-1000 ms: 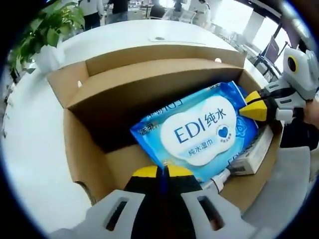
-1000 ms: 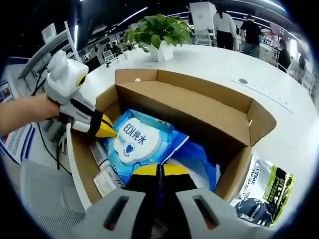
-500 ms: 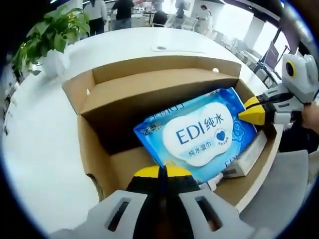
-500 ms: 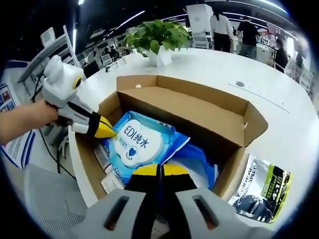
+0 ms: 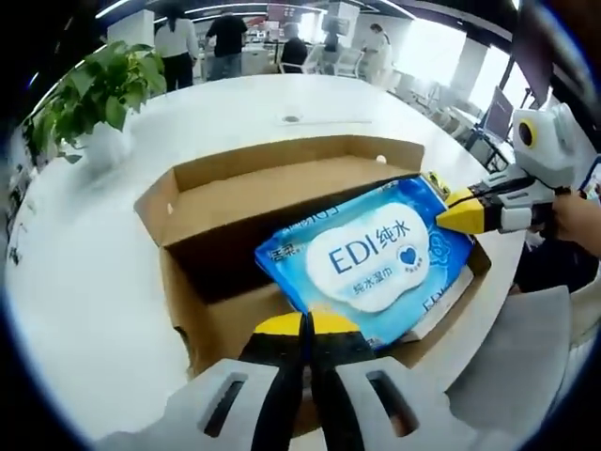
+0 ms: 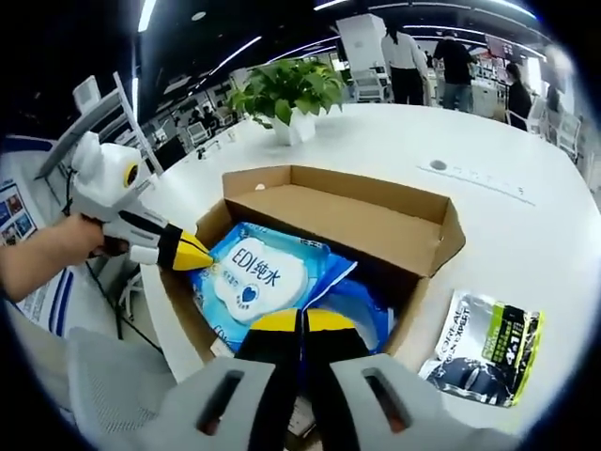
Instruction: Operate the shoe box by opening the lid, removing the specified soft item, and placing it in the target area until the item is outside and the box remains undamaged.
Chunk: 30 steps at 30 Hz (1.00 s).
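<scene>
Higher now: wipes pack [image 5: 371, 263] clamped at both ends by left gripper [image 5: 307, 324] and right gripper [image 6: 300, 321], clearing the box [image 5: 202, 193]. Slack film may slip, snagging the flap.

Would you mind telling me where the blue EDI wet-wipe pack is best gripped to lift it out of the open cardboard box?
Probably by its flat sealed end seams. The wet-wipe pack lies tilted, label up, in the cardboard box, its body broad and soft. The left hand-held gripper is shut on the near edge, and the right hand-held gripper pinches the opposite end. Coming from above at both ends spares the box walls.
</scene>
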Tool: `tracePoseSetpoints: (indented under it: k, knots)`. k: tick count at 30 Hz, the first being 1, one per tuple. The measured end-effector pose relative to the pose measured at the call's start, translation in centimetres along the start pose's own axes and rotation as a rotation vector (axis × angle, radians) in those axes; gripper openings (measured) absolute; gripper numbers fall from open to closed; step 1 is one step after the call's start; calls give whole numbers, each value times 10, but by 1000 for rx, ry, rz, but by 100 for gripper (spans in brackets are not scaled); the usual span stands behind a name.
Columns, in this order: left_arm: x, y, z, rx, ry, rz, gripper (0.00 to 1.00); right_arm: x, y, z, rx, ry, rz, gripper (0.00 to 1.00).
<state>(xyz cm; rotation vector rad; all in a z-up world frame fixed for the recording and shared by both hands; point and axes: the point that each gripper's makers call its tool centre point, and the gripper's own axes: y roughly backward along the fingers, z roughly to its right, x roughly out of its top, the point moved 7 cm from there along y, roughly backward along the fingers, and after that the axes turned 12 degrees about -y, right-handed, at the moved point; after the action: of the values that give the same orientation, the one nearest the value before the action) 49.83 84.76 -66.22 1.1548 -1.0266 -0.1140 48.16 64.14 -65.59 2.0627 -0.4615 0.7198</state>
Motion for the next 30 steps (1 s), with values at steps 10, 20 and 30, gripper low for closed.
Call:
tracePoseSetpoints:
  k: [10,20,30]
  knots:
    - [14,8,13,-18,24,54,0,6,24,9,0,-45,40,0]
    - [40,14,34,-48,-14,99,0,9,53,24,-19,-70,79,0]
    - [61,7,61,-90,-19,123,0,11,80,45,-60,-103,99,0]
